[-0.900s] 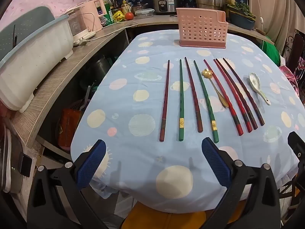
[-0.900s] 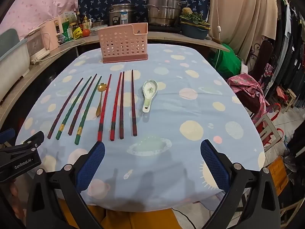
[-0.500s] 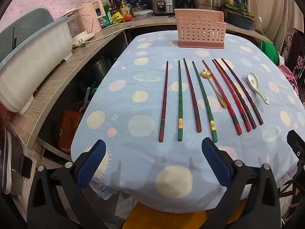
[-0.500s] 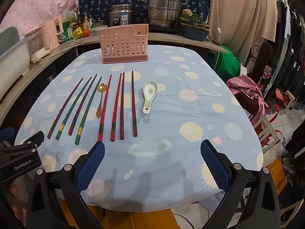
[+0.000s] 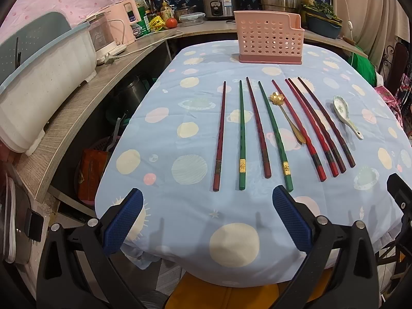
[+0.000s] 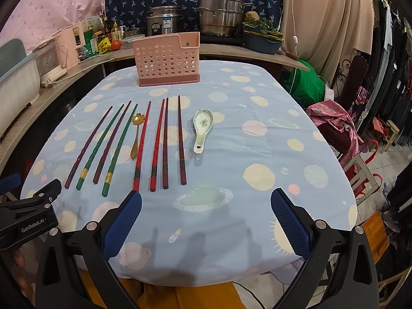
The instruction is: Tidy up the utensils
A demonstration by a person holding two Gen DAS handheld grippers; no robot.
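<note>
Several chopsticks lie side by side on the blue spotted tablecloth: dark red ones, green ones and bright red ones. A gold flower spoon lies among them, and a white ceramic spoon lies at their right. A pink perforated utensil holder stands empty at the far end. My left gripper is open near the front edge, just short of the chopstick ends. My right gripper is open, nearer than the chopsticks, ceramic spoon and holder.
A wooden counter curves along the left and back with a white tub, appliances, bottles, a rice cooker and steel pots. Clothes and chairs stand to the right of the table.
Both grippers have eased slightly forward toward the table. Nothing on the table has moved, and both stay open.
</note>
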